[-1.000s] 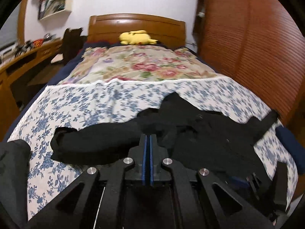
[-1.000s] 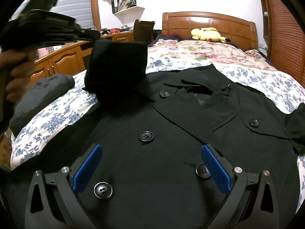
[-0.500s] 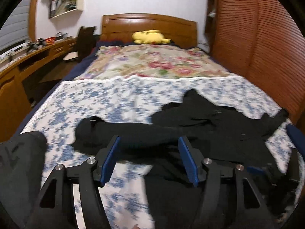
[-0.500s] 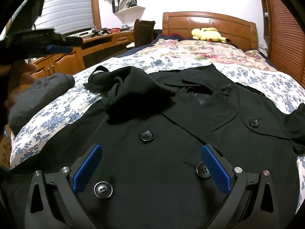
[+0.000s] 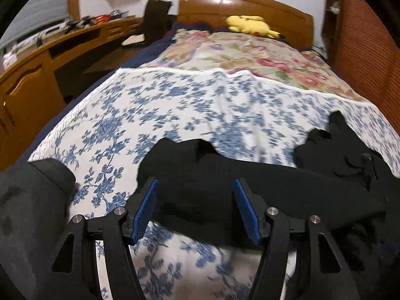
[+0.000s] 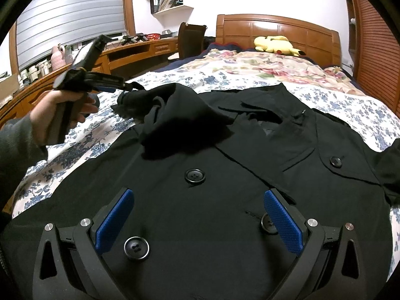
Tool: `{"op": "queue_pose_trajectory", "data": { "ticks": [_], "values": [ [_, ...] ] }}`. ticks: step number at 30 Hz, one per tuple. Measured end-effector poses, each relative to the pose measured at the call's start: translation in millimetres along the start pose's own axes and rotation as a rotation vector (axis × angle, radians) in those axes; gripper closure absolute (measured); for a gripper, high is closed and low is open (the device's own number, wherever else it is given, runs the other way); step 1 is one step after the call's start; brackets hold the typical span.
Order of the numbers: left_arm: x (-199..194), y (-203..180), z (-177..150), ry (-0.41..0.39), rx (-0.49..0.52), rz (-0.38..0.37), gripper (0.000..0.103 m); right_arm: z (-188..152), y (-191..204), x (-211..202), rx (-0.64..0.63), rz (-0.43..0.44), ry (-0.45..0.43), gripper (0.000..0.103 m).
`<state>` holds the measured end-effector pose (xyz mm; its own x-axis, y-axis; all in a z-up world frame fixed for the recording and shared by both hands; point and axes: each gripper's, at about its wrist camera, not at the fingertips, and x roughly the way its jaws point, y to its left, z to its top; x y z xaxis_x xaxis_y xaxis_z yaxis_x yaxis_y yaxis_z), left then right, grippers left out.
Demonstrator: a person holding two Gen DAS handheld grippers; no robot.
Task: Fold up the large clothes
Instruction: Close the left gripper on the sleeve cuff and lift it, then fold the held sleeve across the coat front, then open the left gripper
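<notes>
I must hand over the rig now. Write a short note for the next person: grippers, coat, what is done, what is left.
Left gripper: open, empty, just above the sleeve.
Right gripper: open, empty, over the coat front near the buttons.
Coat: flat on the bed, front up, buttoned.
Done: one sleeve lies folded in over the chest, loosely bunched.
Left: smooth that sleeve, fold in the other sleeve at the far side, then fold the body.

left claw (image 5: 196, 210) gapes over a black coat sleeve (image 5: 225, 175) on the bed (image 5: 175, 105).
</notes>
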<state>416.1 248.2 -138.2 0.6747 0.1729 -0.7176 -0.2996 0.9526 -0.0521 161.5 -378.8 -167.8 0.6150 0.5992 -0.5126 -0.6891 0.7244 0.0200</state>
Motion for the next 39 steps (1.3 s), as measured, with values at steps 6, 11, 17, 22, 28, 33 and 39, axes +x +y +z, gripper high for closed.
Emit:
{"op": "queue_pose_trajectory", "data": {
  "ticks": [6, 11, 17, 22, 28, 33, 39],
  "values": [
    [15, 3, -4, 0.009, 0.03, 0.064, 0.062, 1, 0, 1, -0.005, 0.003, 0.006, 0.0],
    [12, 4, -7, 0.014, 0.032, 0.047, 0.096, 1, 0, 1, -0.004, 0.002, 0.005, 0.0],
    [-53, -32, 3, -0.098, 0.051, -0.035, 0.097, 2, -4, -1, 0.021, 0.008, 0.006, 0.0],
    [-116, -89, 3, -0.171, 0.134, -0.127, 0.097, 1, -12, -19, 0.037, 0.018, 0.027, 0.0],
    [-192, -163, -10, -0.234, 0.272, -0.214, 0.097, -10, -42, -61, 0.085, -0.056, 0.015, 0.0],
    [-233, -210, -25, -0.259, 0.365, -0.27, 0.096, -22, -61, -93, 0.125, -0.123, -0.006, 0.0],
    [-266, -246, -50, -0.199, 0.465, -0.376, 0.076, -25, -65, -119, 0.154, -0.17, -0.023, 0.0]
  ]
}}
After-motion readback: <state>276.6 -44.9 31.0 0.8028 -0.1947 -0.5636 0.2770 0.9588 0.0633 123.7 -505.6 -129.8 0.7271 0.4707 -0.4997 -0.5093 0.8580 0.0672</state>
